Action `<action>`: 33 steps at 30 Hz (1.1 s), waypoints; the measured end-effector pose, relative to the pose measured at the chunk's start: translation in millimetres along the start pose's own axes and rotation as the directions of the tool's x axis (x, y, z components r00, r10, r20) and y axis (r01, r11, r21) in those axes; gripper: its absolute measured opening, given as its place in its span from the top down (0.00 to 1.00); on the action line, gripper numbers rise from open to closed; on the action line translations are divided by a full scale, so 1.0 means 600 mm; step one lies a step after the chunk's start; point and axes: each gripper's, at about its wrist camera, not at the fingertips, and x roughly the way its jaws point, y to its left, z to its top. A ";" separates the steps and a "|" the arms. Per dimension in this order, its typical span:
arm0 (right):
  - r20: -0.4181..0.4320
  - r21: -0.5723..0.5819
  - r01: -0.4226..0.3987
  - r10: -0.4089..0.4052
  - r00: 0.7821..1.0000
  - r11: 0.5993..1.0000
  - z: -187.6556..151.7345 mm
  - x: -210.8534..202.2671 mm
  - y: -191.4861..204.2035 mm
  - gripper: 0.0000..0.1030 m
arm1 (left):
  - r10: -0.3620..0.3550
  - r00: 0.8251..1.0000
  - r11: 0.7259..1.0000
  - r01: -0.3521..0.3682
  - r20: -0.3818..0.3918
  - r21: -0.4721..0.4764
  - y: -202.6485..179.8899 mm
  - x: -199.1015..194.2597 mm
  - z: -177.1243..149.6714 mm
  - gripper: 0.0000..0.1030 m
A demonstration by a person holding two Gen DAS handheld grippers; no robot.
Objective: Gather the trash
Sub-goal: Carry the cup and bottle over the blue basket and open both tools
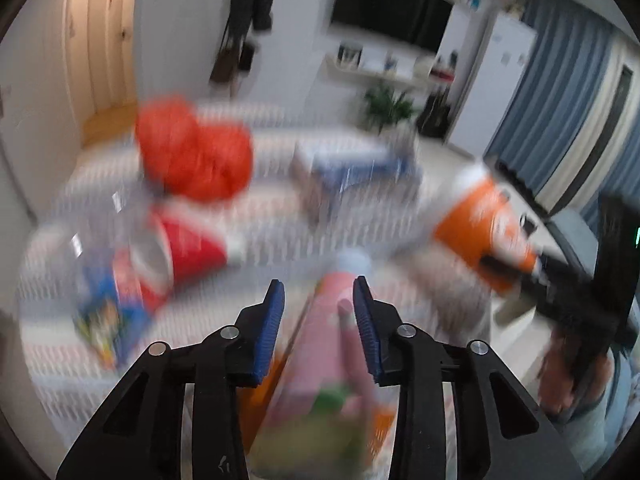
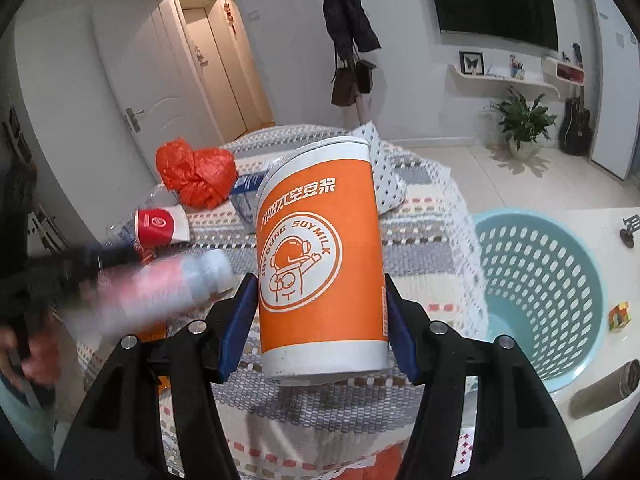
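Right claw [image 2: 318,316] is clamped on the orange soy-milk can [image 2: 320,256], blue pads pressed against both its sides, and the can stands nearly upright in the grip, long axis running up and away from the claw, top rim tipped slightly to the right. Off to the left of that claw, the left claw [image 1: 319,308] comes in as a blur, and it has the pink bottle [image 1: 332,344] between its pads; whether they actually pinch it is hard to call through the smear, though the bottle sits right between them with its pale cap pointing forward, away from the claw. From the right wrist view that same bottle lies nearly level, cap end aimed toward the can. Beyond both claws, on the counter [image 2: 424,216] under its striped woven cloth, lie a crumpled red plastic bag [image 2: 196,178] and a red-and-white paper cup [image 2: 160,226] tipped on its side. Just right of the right claw, below the counter edge, stands a pale blue perforated basket [image 2: 560,280]. Farther off: a white door, a dark coat on a stand, a wall-mounted television, a potted plant and a guitar.
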 end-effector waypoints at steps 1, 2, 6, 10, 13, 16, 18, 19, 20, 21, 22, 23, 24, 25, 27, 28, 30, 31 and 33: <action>-0.005 0.002 -0.004 0.004 1.000 1.000 -0.002 0.005 0.001 0.45 | -0.009 1.000 1.000 0.009 -0.026 -0.016 0.003 0.009 -0.019 0.66; -0.008 0.003 -0.005 0.005 1.000 1.000 -0.003 0.008 0.003 0.45 | -0.033 0.999 0.999 0.033 -0.027 -0.027 0.004 0.011 -0.029 0.65; -0.020 0.003 -0.009 0.009 1.000 1.000 -0.008 0.014 0.011 0.45 | -0.020 1.000 1.000 0.020 -0.015 -0.011 -0.011 0.009 -0.039 0.59; -0.012 -0.001 -0.004 0.004 1.000 1.000 -0.011 0.007 0.014 0.45 | -0.019 0.998 1.000 0.020 -0.059 0.008 -0.019 0.016 -0.040 0.44; -0.019 0.019 -0.010 0.011 1.000 1.000 -0.012 0.008 0.005 0.45 | 0.029 0.991 0.999 -0.025 -0.131 0.029 -0.029 0.039 -0.045 0.45; -0.023 0.026 -0.015 0.015 1.000 1.000 -0.013 0.008 0.000 0.45 | 0.049 0.983 0.999 -0.046 -0.176 0.022 -0.027 0.057 -0.044 0.49; -0.021 0.023 -0.014 0.014 1.000 1.000 -0.013 0.006 -0.001 0.45 | 0.060 0.983 0.998 -0.055 -0.171 0.031 -0.030 0.058 -0.037 0.52; -0.016 0.020 -0.013 0.013 1.000 1.000 -0.013 0.004 -0.002 0.45 | 0.062 0.985 0.998 -0.057 -0.160 0.034 -0.033 0.056 -0.033 0.53; -0.011 0.017 -0.011 0.012 1.000 1.000 -0.011 0.001 -0.002 0.45 | 0.052 0.988 0.998 -0.049 -0.143 0.030 -0.035 0.052 -0.030 0.54; -0.003 0.012 -0.011 0.011 1.000 1.000 -0.009 -0.003 -0.002 0.45 | 0.027 0.993 1.000 -0.025 -0.113 0.018 -0.037 0.045 -0.025 0.55; 0.011 0.010 -0.011 0.011 1.000 1.000 -0.006 -0.009 -0.004 0.45 | 0.007 0.996 1.000 -0.006 -0.089 0.009 -0.040 0.036 -0.020 0.55; 0.023 0.009 -0.012 0.012 1.000 1.000 -0.002 -0.015 -0.006 0.45 | -0.007 0.998 1.000 0.007 -0.061 0.001 -0.046 0.028 -0.010 0.55; 0.033 0.010 -0.013 0.012 0.999 1.000 0.002 -0.020 -0.008 0.45 | -0.015 0.999 1.000 0.015 -0.039 -0.002 -0.052 0.022 -0.001 0.55; 0.047 0.011 -0.012 0.012 0.999 1.000 0.006 -0.025 -0.010 0.45 | -0.021 1.000 1.000 0.021 -0.022 -0.002 -0.057 0.019 0.005 0.55; 0.081 0.012 -0.005 0.004 0.997 1.000 0.020 -0.039 -0.019 0.45 | -0.036 0.999 0.999 0.035 0.038 0.012 -0.077 0.007 0.028 0.55; 0.098 0.013 0.005 -0.006 0.995 1.000 0.028 -0.046 -0.025 0.45 | -0.042 0.997 0.999 0.041 0.061 0.021 -0.086 0.002 0.037 0.55; 0.127 0.017 0.021 -0.023 0.992 1.000 0.040 -0.058 -0.036 0.45 | -0.069 0.991 0.997 0.065 0.111 0.041 -0.109 -0.007 0.062 0.55; 0.143 0.022 0.030 -0.033 0.989 0.999 0.046 -0.065 -0.044 0.45 | -0.083 0.988 0.996 0.077 0.130 0.049 -0.121 -0.010 0.075 0.55; 0.166 0.028 0.044 -0.048 0.985 0.999 0.058 -0.075 -0.059 0.45 | -0.107 0.982 0.993 0.098 0.153 0.064 -0.141 -0.010 0.096 0.55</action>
